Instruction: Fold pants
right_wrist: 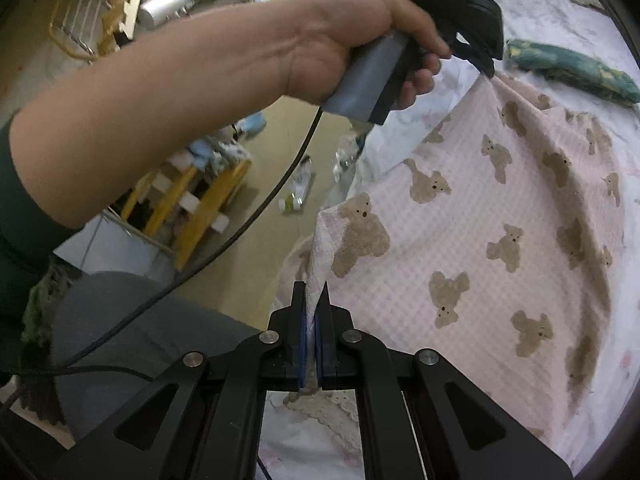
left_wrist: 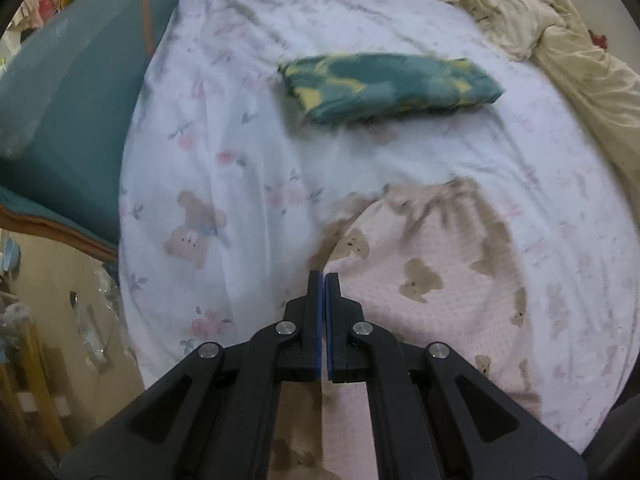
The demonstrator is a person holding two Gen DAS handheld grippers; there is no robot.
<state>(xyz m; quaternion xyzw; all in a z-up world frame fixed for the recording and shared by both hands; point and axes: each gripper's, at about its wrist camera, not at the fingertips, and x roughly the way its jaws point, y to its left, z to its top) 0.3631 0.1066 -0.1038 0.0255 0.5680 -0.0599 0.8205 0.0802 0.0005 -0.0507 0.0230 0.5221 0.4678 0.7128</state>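
Note:
The pink pants (right_wrist: pixel 500 220) with brown bear print hang stretched between both grippers above the bed. My right gripper (right_wrist: pixel 316 290) is shut on one edge of the cloth, which bunches between its blue pads. A hand (right_wrist: pixel 340 48) holds my left gripper (right_wrist: pixel 486 68), which pinches the far corner of the same edge. In the left wrist view the left gripper (left_wrist: pixel 324 278) has its jaws pressed together, and the pants (left_wrist: pixel 432 264) fall away to the right and below them onto the sheet.
A folded teal and yellow cloth (left_wrist: pixel 388 84) lies further back on the white flowered sheet (left_wrist: pixel 224 140). A rumpled beige duvet (left_wrist: pixel 568 52) fills the right side. A teal cushion (left_wrist: pixel 72 100) borders the left. Beside the bed, a yellow wooden rack (right_wrist: pixel 200 200) stands among floor clutter.

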